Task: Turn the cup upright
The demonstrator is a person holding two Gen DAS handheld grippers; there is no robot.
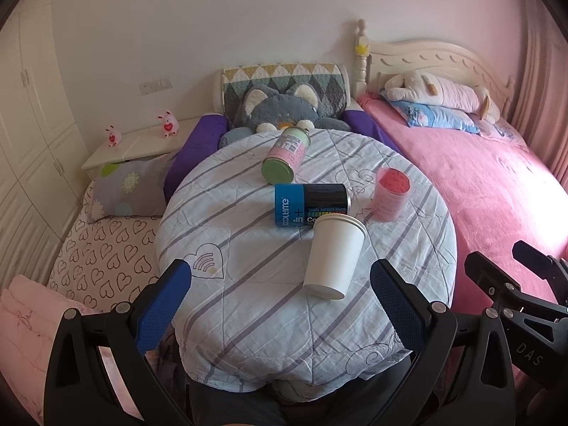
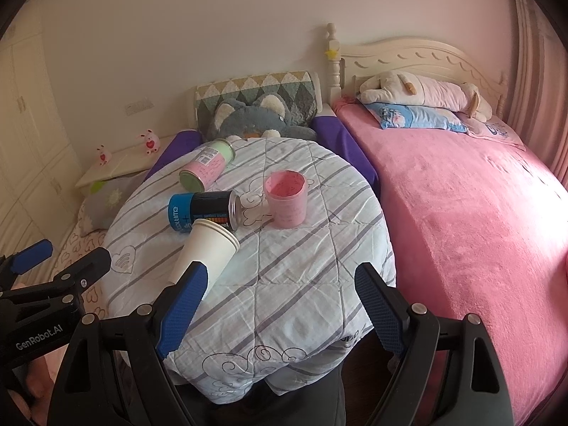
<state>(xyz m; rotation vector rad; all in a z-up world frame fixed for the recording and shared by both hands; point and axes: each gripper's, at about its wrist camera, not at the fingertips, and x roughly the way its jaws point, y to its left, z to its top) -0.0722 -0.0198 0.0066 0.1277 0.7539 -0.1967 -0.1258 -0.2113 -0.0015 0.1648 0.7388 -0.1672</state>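
Left gripper [image 1: 280, 278] fingers spread wide, empty. On the quilt-covered round bench [image 1: 248, 319], the white paper cup [image 1: 333, 255] lies tipped near the middle, beside a "cooltime" can [image 1: 310, 204]. Right gripper [image 2: 280, 280] wide too

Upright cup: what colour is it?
Pink, translucent with dark speckles; clearest in the right wrist view.

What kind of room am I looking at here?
Most likely a child's bedroom. A bed with a pink blanket and cream headboard fills the right side, stuffed animals lie about, and a bedside cabinet stands by the wall.
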